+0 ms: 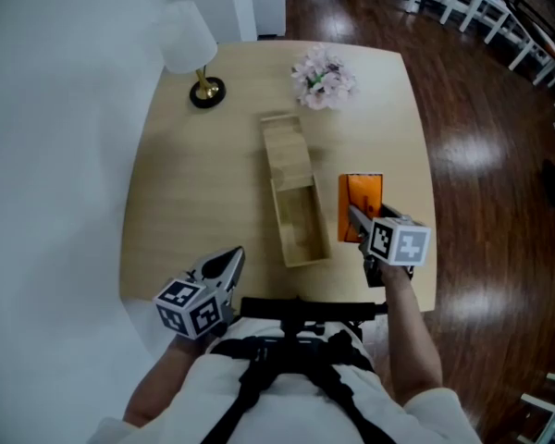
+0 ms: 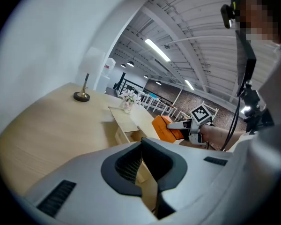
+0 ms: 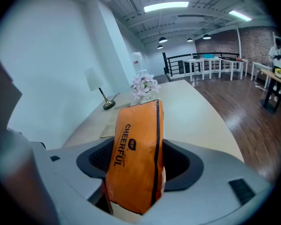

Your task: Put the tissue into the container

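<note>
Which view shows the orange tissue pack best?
The right gripper view: the tissue pack fills the centre between the jaws, print legible. The head view shows it from above beside the container; the left gripper view, small and far.

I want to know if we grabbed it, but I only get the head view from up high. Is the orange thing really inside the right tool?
Observer: Yes. The right gripper view shows the orange tissue pack filling the gap between the right tool's jaws, and both jaws press on it.
Operator: Are there words on it?
Observer: It says CHEERFUL in black letters down its side.
Operator: Is the left tool holding anything?
Observer: No. The left gripper view shows the left tool with nothing between its jaws.
</note>
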Motion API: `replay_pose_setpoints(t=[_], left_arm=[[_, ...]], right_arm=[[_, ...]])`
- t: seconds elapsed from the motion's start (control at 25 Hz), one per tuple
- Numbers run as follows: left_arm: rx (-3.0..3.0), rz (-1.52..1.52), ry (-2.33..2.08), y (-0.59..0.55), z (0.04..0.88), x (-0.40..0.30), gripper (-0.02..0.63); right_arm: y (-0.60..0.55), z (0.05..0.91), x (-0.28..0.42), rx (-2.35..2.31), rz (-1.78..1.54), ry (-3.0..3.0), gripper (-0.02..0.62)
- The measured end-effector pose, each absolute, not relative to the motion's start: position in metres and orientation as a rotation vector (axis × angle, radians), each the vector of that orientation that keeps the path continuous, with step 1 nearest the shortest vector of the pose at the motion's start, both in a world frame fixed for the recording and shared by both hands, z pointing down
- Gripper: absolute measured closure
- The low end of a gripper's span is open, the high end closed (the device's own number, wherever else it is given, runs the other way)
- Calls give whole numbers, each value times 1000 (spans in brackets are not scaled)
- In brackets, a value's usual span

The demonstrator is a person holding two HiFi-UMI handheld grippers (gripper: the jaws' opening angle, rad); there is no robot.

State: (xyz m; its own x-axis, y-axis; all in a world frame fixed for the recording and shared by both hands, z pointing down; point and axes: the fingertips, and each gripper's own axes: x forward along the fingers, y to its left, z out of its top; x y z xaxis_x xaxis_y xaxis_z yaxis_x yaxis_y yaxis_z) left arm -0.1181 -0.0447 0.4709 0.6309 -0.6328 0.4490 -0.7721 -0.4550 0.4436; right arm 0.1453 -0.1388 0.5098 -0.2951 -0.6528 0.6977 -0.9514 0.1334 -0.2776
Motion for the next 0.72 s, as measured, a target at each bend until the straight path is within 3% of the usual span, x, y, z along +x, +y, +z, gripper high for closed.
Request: replay_pose_setpoints(t=[0.72], left_arm=[[2214,230,-1126,-42,469,-133,611]], right_arm=[[-134,517,30,1269,940,-2097,282]])
